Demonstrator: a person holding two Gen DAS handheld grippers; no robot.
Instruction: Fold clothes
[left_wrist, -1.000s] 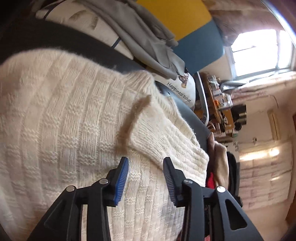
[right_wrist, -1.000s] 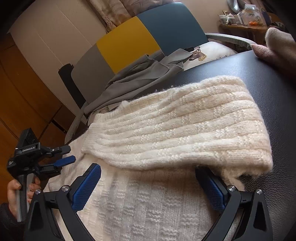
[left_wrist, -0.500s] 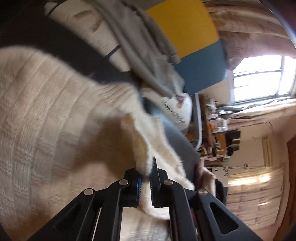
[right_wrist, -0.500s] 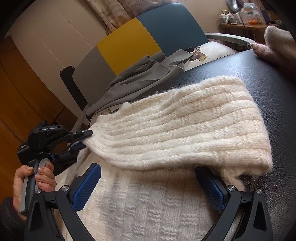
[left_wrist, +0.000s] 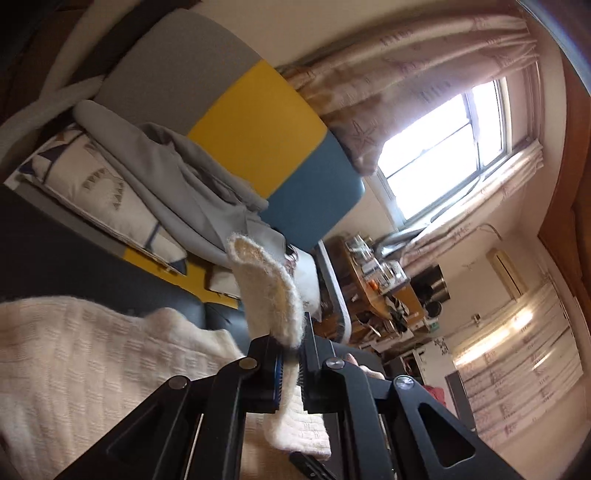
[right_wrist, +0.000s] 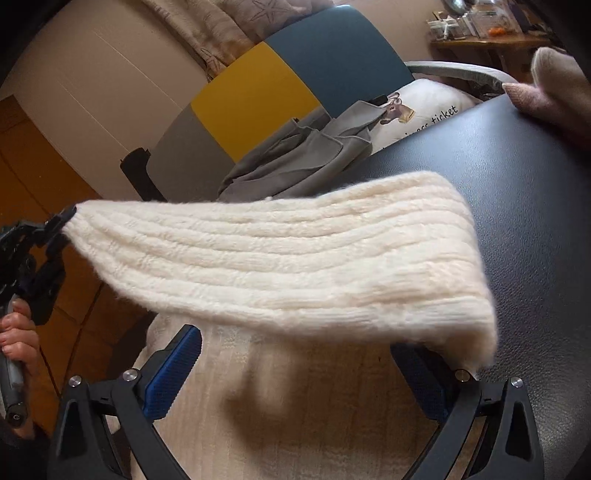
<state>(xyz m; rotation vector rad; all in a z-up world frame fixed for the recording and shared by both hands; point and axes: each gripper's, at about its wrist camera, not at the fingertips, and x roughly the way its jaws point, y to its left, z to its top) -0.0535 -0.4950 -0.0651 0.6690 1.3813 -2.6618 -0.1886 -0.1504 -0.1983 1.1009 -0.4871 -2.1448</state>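
Cream knitted sweater lies on a dark leather-like counter, and one ribbed sleeve of it is lifted above the body of the garment. The left gripper has its jaws pressed together on the cuff end of this sleeve; in the left wrist view the cuff stands up out of the jaws, and more knit hangs down below them. In the right wrist view this same gripper is at the left edge, held by a hand, and the sleeve stretches from it across to the right, where it folds back down toward the sweater's body.

The right gripper is spread wide, with its blue pads well apart. It hovers low over the body of the sweater, under the lifted sleeve, and pinches nothing. Whether its tips touch the knit, I cannot tell.

Behind the counter there is a chair back in grey, yellow and blue panels. A grey garment is heaped in front of it, beside a white cushion with printed letters. At the far right edge of the counter lies a pinkish knit piece. The left wrist view also shows a bright window with curtains.
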